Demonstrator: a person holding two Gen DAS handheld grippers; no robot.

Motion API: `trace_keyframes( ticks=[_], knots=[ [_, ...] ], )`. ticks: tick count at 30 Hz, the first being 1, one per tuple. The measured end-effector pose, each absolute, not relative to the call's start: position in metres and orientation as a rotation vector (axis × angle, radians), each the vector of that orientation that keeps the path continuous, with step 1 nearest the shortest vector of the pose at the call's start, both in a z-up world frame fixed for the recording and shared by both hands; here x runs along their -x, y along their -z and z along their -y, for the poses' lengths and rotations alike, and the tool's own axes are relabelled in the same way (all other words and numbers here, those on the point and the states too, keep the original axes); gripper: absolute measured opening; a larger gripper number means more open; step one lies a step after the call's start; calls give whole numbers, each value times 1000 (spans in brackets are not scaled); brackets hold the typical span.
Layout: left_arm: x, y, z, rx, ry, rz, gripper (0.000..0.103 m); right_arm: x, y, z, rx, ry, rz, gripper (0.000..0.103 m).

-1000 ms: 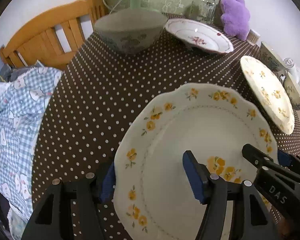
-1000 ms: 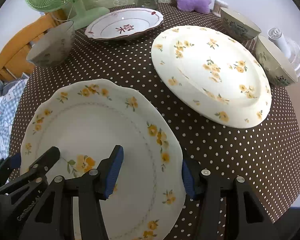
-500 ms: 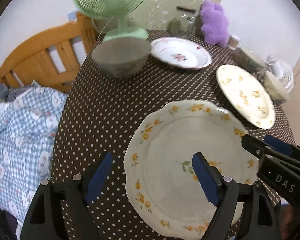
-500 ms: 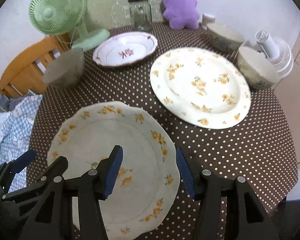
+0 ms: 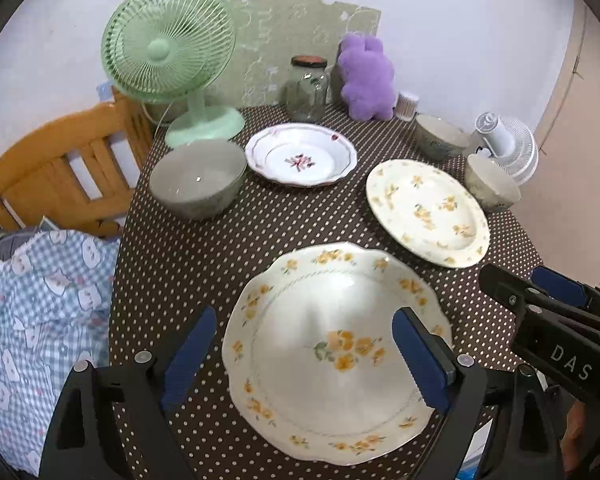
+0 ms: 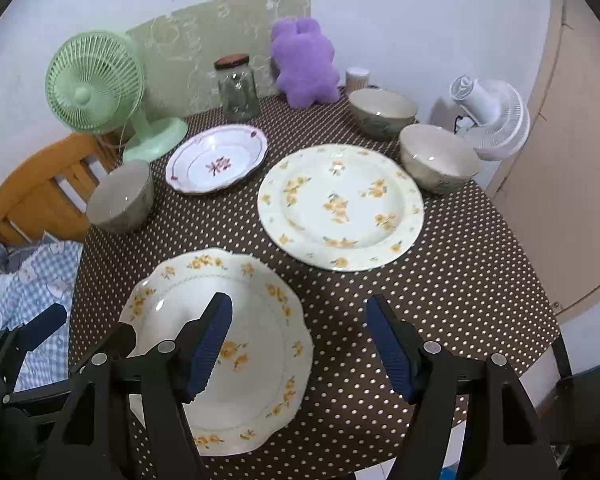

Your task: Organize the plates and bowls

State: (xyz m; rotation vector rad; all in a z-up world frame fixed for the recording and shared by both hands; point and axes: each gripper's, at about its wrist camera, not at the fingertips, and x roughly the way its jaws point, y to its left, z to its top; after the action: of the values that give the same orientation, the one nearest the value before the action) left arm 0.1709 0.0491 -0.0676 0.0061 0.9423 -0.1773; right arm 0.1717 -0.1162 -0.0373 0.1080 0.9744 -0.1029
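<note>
Both sets of tongs hover above the scalloped plate (image 5: 336,356), which lies flat on the dotted counter (image 5: 204,264) at its six o'clock edge. The left tongs (image 5: 304,356) have just been opening and stand released, one pad over the cloth, the other over the plate's well, neither touching it. The right tongs (image 6: 300,340) have also just been opening and grip nothing; one pad hangs over the plate's right half, the other over bare cloth.

The round plate (image 6: 340,206) with yellow flowers sits at about two o'clock from the scalloped one, near but apart. The pink-flowered plate (image 6: 218,164) lies toward eleven o'clock. One bowl (image 6: 120,196) stands at nine o'clock near the green fan (image 6: 96,84), two more bowls (image 6: 438,164) at one o'clock beside the white fan (image 6: 496,120). A jar (image 6: 238,88) and a purple toy (image 6: 306,62) line the back.

With everything still spread out, the sorting looks barely begun. I'd judge the sensible next move is stacking plates: bite a rim squarely with one pad over and one under the lip, both tongs on opposite sides, lift level, then lower gently so glaze doesn't knock glaze. Smaller plates belong on the larger, and the bowls should nest separately.
</note>
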Motion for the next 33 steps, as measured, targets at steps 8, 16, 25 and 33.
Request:
trace_keyframes(
  ticks=[8,16,25,33],
  knots=[
    [-183,56,-21,-27,160,-913,92,-176,27,145,-129,82,-914,73],
    [-205,57,10,10,107,-931,92,-203,31,185,-111,53,-931,73],
    [-240,70,47,24,70,-945,90,-241,48,220,-88,33,-967,73],
    [-275,93,68,-3,54,-964,90,-271,78,243,-103,68,-1006,73]
  ],
)
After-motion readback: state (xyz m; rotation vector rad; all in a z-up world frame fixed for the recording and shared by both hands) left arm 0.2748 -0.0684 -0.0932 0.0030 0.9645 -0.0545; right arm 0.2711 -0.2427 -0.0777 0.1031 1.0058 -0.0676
